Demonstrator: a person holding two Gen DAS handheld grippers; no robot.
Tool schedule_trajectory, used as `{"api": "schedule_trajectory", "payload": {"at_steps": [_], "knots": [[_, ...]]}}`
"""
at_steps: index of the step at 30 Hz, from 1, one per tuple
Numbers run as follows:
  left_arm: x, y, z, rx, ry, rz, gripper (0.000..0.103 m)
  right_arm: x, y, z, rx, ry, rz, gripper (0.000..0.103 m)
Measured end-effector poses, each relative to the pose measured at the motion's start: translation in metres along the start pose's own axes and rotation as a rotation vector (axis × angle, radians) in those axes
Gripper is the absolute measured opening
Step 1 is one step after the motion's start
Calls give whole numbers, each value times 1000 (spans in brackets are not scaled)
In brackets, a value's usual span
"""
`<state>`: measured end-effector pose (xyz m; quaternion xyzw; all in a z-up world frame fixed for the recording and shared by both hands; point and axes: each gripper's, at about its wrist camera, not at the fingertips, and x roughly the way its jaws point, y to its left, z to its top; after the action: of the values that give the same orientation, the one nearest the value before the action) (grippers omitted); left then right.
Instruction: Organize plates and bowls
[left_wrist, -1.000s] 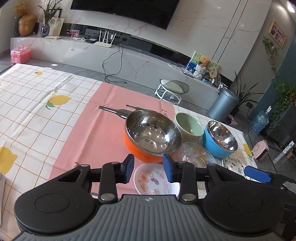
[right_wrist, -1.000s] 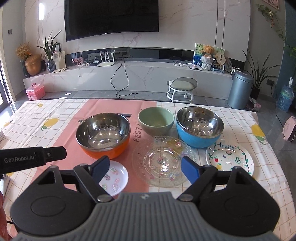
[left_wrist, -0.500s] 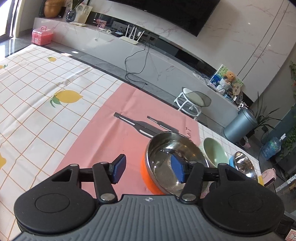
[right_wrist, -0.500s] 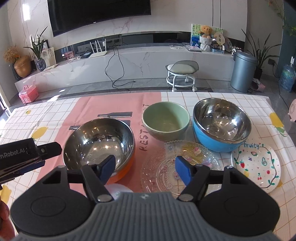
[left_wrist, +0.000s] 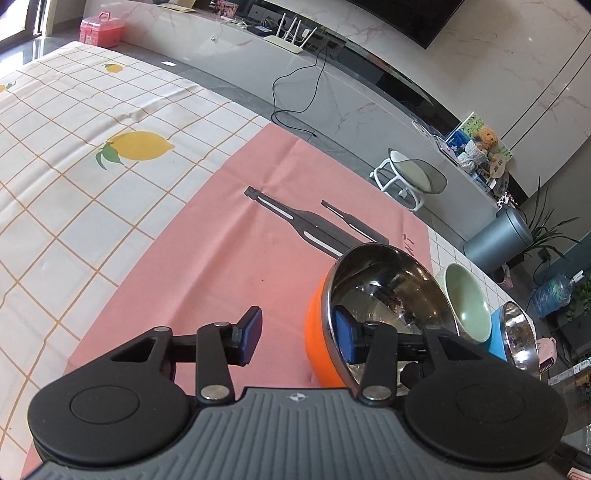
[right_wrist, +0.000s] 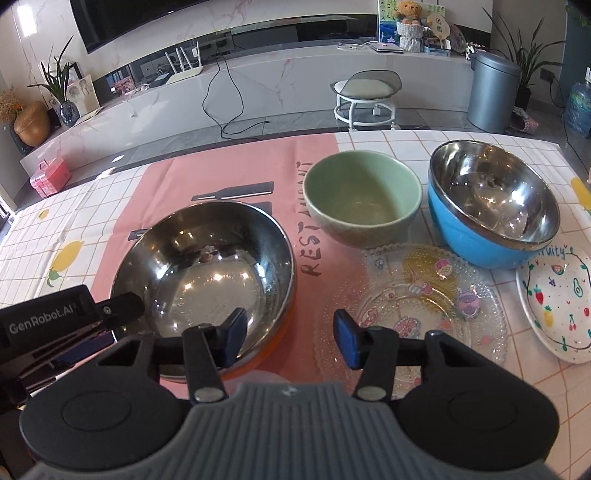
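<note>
An orange steel-lined bowl (right_wrist: 207, 266) sits on the pink mat; it also shows in the left wrist view (left_wrist: 384, 295). My left gripper (left_wrist: 297, 334) is open and straddles the bowl's left rim, its right finger inside the bowl, its left finger outside. My right gripper (right_wrist: 290, 338) is open and straddles the bowl's right rim, one finger inside. A green bowl (right_wrist: 364, 203), a blue steel-lined bowl (right_wrist: 493, 206), a clear glass plate (right_wrist: 413, 306) and a white fruit plate (right_wrist: 557, 302) lie to the right. A small white plate (right_wrist: 258, 378) is mostly hidden under my right gripper.
The table wears a white lemon-print cloth (left_wrist: 74, 166) with a pink mat (left_wrist: 221, 229) in the middle. The table's far edge runs behind the bowls. A stool (right_wrist: 364, 92) and a bin (right_wrist: 491, 92) stand on the floor beyond.
Both grippers moved forward and down onto the orange bowl. The left one swung to the bowl's left rim; the right one closed in on its right rim and narrowed a little.
</note>
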<state>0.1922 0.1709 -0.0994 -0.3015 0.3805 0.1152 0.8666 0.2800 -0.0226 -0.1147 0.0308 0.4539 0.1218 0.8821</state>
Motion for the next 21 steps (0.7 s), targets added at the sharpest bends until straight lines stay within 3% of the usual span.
{"api": "schedule_trajectory", "payload": {"at_steps": [6, 8, 15, 21], "knots": [[2, -6, 2, 30, 17, -35, 23, 4, 4, 2, 2, 14, 34, 25], [2, -9, 3, 40, 22, -42, 17, 4, 5, 3, 4, 15, 26, 23], [-1, -14, 2, 59, 25, -20, 14, 3, 4, 5, 25, 26, 23, 21], [-28, -16, -1, 68, -16, -35, 13, -14, 5, 3, 15, 3, 32, 20]]}}
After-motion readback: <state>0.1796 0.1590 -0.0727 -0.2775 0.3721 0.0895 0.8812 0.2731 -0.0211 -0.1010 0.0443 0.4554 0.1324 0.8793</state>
